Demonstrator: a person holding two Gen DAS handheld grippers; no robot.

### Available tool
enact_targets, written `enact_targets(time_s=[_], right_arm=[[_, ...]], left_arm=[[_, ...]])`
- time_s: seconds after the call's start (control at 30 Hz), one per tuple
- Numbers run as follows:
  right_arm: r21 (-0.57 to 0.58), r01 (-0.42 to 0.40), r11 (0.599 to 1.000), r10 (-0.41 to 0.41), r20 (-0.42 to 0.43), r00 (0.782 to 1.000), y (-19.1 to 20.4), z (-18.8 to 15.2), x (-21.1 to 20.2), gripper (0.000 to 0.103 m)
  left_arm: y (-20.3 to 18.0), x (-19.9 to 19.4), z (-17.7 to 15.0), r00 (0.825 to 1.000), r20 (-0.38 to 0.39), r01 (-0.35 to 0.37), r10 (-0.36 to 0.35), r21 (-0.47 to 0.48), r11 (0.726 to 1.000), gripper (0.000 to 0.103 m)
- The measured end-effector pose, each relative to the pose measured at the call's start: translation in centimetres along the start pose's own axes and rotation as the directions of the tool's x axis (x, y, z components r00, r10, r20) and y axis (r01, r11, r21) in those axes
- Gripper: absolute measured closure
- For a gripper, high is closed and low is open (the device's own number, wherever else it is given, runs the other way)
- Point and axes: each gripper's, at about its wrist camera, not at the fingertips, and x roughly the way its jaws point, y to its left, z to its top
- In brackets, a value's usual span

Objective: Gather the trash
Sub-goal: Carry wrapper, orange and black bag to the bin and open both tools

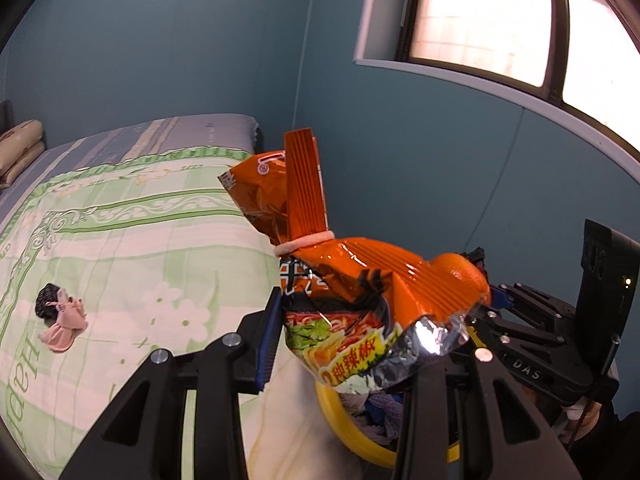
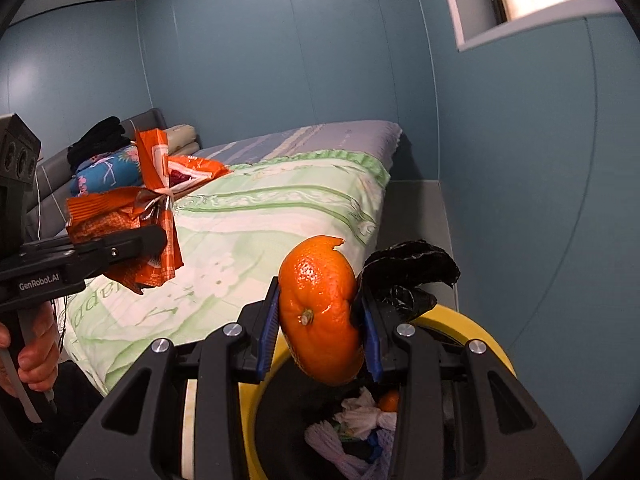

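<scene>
Trash is being carried in both grippers at once. The left gripper (image 1: 360, 320) is clamping an orange noodle wrapper (image 1: 320, 264), knotted with a pale rubber band (image 1: 304, 242), its torn foil mouth hanging just below the fingertips. The right gripper (image 2: 320, 320) is pinching an orange peel (image 2: 320, 312) between its blue pads (image 2: 268, 332), the shell bulging above and below them.

Directly beneath both sets of fingers a yellow bin (image 2: 480, 328) is sitting, lined in a black bag (image 2: 408, 276) and already holding tissue, some pale netting and another bit of peel, so earlier pieces look binned. These two are waiting, by my judgement, only to be let go over the opening. Beyond the left fingers, on the green quilt (image 1: 160, 240), a small pink and black scrap (image 1: 60, 316) is lying well apart from everything; it probably counts as remaining work.

The bin's far rim is being hidden by the gripper frames, and what that scrap actually is stays hard to make out.
</scene>
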Motion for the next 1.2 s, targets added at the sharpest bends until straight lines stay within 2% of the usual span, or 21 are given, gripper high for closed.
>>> enact_targets(time_s=[0.27,0.53,0.87,1.2], right_arm=[[0.037,0.038,0.999,-0.038,-0.004,0.999,-1.3,-0.7,-0.1,0.069],[0.072,0.084,0.994,-0.082,-0.034,0.996,-2.1,-1.3,0.0,0.069],[0.125,0.179,0.976,-0.17,-0.082,0.982,-2.9,-3.2,-0.8,0.069],[0.122,0.177,0.977,-0.173,-0.049,0.984,-3.0,-3.1,-1.8,0.068]], left_arm=[[-2.4,2.0,0.1,0.999,-0.035,0.037,-0.035,0.048,0.998,0.068],[-2.5,4.4,-0.2,0.995,-0.077,0.062,-0.059,0.046,0.997,0.068],[-4.1,8.1,-2.3,0.976,-0.181,0.129,-0.119,0.043,0.991,0.068],[-4.5,8.1,-2.3,0.97,-0.196,0.154,-0.145,0.032,0.988,0.067]])
